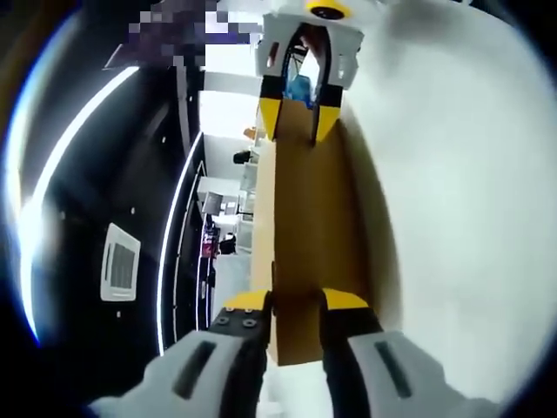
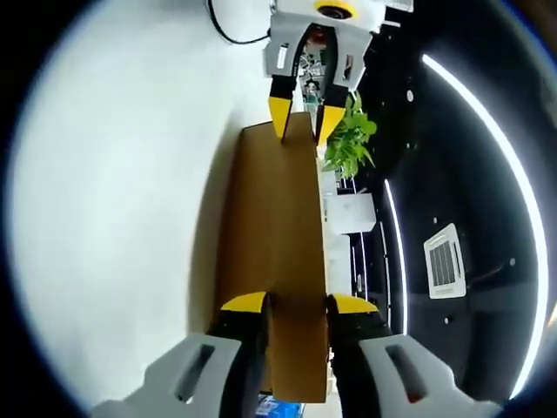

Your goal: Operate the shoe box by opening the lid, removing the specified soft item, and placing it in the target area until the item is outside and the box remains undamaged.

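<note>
I see the lid (image 1: pixel 300 244) between my two grippers, left gripper (image 1: pixel 296 306) at one end, right gripper (image 1: pixel 298 117) at the opposite end, surface (image 1: pixel 452 218) beside it; plant (image 2: pixel 351 139) behind.

Dark ceiling with long white light strips (image 2: pixel 487 148), square white ceiling vent (image 1: pixel 120 261); plain white surface (image 1: pixel 452 192); leafy green potted plant (image 2: pixel 352 139)

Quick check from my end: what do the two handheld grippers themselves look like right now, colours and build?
Both match. The left gripper has pale grey moulded jaw arms with dark slots, black inner sections with small screws, and yellow tips. The right gripper is built the same: pale grey arms, black middle, yellow tips. Seen from across, each has a white body. A black cable lies on the white surface near the left one.
</note>
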Action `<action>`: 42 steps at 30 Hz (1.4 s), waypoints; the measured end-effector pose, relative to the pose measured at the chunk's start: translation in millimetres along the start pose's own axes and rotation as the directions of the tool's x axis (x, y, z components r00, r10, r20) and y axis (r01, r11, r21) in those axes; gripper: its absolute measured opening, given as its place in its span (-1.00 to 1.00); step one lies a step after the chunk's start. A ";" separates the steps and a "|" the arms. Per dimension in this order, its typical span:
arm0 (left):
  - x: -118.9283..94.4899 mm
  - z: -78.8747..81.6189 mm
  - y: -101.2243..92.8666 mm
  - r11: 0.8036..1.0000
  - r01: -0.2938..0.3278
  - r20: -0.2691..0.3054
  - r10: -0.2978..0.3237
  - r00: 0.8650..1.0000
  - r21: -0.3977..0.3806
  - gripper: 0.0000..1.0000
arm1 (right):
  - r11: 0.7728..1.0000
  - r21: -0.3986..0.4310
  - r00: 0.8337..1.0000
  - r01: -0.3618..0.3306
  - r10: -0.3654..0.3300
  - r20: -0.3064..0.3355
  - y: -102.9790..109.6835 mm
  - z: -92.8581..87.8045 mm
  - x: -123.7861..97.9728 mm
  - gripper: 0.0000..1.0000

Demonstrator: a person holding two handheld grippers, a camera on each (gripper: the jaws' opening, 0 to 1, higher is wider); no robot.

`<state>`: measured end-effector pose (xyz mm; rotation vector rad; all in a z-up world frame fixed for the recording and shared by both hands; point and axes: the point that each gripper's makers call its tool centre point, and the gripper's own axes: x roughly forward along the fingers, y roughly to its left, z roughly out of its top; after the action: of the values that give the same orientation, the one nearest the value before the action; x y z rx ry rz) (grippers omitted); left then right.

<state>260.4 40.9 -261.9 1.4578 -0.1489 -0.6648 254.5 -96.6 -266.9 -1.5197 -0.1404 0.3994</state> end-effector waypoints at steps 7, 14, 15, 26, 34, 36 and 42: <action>-7.6 3.4 -2.3 1.000 0.002 -0.002 -0.002 1.000 -0.003 -0.57 | 1.000 0.003 1.000 0.000 0.000 0.005 1.3 3.8 -8.1 -0.48; -18.5 8.7 -6.4 1.000 0.006 -0.007 -0.006 1.000 -0.010 -0.57 | 1.000 0.004 1.000 -0.002 0.002 0.011 3.3 9.4 -19.9 -0.48; -20.2 9.5 -6.8 1.000 0.007 -0.008 -0.007 1.000 -0.010 -0.57 | 1.000 0.004 1.000 -0.002 0.002 0.012 3.6 10.2 -21.4 -0.48; -37.9 18.0 -15.0 1.000 0.010 -0.010 -0.010 1.000 -0.014 -0.53 | 1.000 0.007 1.000 -0.001 0.001 0.022 6.7 19.0 -37.2 -0.48; -44.7 21.5 -18.3 1.000 0.010 -0.005 -0.010 1.000 -0.014 -0.52 | 1.000 0.008 1.000 -0.001 0.001 0.027 8.0 22.5 -44.4 -0.47; -44.9 21.5 -18.7 1.000 0.009 -0.005 -0.009 1.000 -0.012 -0.52 | 1.000 0.007 1.000 -0.001 0.001 0.026 8.0 22.6 -44.7 -0.47; -45.3 21.2 -21.3 1.000 0.023 -0.004 -0.023 1.000 -0.013 -0.45 | 1.000 0.009 1.000 -0.008 0.007 0.021 7.6 22.8 -44.7 -0.47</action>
<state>206.4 45.7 -265.7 1.4500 -0.1242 -0.6801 204.2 -90.2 -266.1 -1.5077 -0.1492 0.4216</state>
